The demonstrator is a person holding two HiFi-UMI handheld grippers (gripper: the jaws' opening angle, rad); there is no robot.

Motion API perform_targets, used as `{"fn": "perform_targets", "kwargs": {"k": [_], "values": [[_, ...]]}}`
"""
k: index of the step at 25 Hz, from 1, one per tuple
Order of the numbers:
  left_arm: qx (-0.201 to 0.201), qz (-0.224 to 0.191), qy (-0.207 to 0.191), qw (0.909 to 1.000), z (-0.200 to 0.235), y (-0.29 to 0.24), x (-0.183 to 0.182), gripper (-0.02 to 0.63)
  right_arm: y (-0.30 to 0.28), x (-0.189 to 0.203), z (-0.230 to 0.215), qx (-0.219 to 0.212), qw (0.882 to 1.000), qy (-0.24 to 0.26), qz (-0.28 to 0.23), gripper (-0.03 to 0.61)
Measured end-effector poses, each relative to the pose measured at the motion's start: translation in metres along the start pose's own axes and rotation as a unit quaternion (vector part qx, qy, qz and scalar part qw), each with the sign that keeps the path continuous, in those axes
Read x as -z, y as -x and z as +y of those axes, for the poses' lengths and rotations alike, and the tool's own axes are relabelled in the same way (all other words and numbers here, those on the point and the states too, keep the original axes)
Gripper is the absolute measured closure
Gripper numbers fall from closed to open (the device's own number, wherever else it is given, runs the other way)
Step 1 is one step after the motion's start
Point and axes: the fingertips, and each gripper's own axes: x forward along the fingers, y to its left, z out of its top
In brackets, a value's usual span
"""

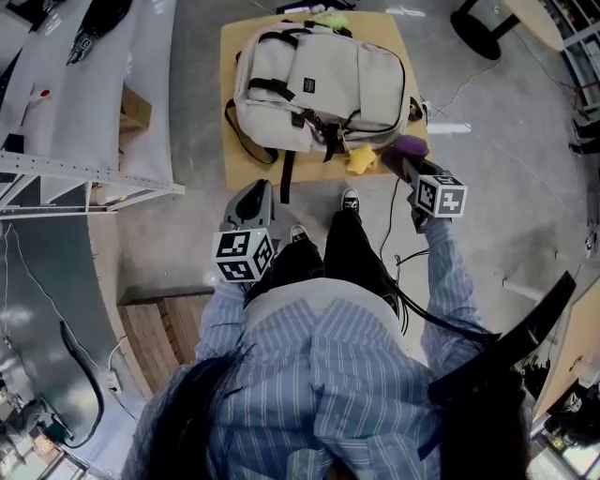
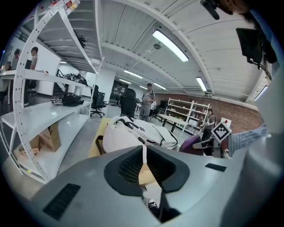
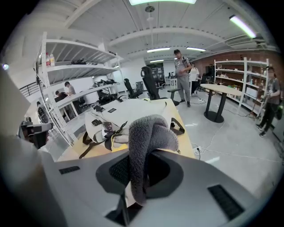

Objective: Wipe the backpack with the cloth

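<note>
A cream backpack (image 1: 319, 84) with black straps lies flat on a small wooden table (image 1: 234, 155). My right gripper (image 1: 405, 161) hovers at the table's near right corner, shut on a fuzzy purple-grey cloth (image 1: 410, 146). In the right gripper view the cloth (image 3: 148, 133) is bunched over the jaws of the right gripper (image 3: 141, 155), with the backpack (image 3: 120, 117) just beyond. My left gripper (image 1: 260, 190) hangs below the table's near edge, off the backpack (image 2: 133, 133). In its own view the left gripper (image 2: 143, 148) has its jaws together and holds nothing.
A yellow item (image 1: 361, 159) lies on the table by the backpack's near edge, and something green (image 1: 328, 19) lies at the far edge. White shelving (image 1: 84, 94) with a cardboard box (image 1: 134, 111) stands left. Cables (image 1: 450, 94) run over the floor at the right. People stand far off.
</note>
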Motion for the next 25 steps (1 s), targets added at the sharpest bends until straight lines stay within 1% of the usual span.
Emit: {"fn": "perform_targets", "kwargs": {"k": [4, 7, 9, 12, 16, 21, 25], "values": [[-0.002, -0.01, 0.004, 0.9999, 0.009, 0.007, -0.002, 0.584, 0.004, -0.016, 0.0, 0.024, 1.0, 0.003, -0.019, 0.537], [-0.007, -0.013, 0.008, 0.9999, 0.018, 0.013, -0.003, 0.584, 0.001, -0.026, 0.007, 0.028, 0.999, 0.001, -0.02, 0.537], [-0.011, -0.013, 0.011, 0.9998, 0.022, 0.016, -0.002, 0.584, -0.007, -0.029, 0.017, 0.024, 1.0, 0.002, -0.016, 0.537], [-0.016, -0.013, 0.016, 0.9997, 0.029, 0.019, 0.001, 0.584, -0.02, -0.034, 0.046, 0.001, 1.0, 0.019, -0.009, 0.537], [-0.033, -0.013, 0.026, 0.999, 0.041, 0.029, 0.003, 0.584, -0.041, -0.044, 0.099, -0.039, 0.998, 0.054, 0.005, 0.537], [-0.056, -0.019, 0.039, 0.9975, 0.06, 0.039, 0.004, 0.584, -0.063, -0.061, 0.157, -0.079, 0.994, 0.07, 0.005, 0.537], [-0.09, -0.024, 0.057, 0.9941, 0.079, 0.052, 0.009, 0.584, -0.08, -0.075, 0.21, -0.129, 0.989, 0.077, 0.005, 0.537]]}}
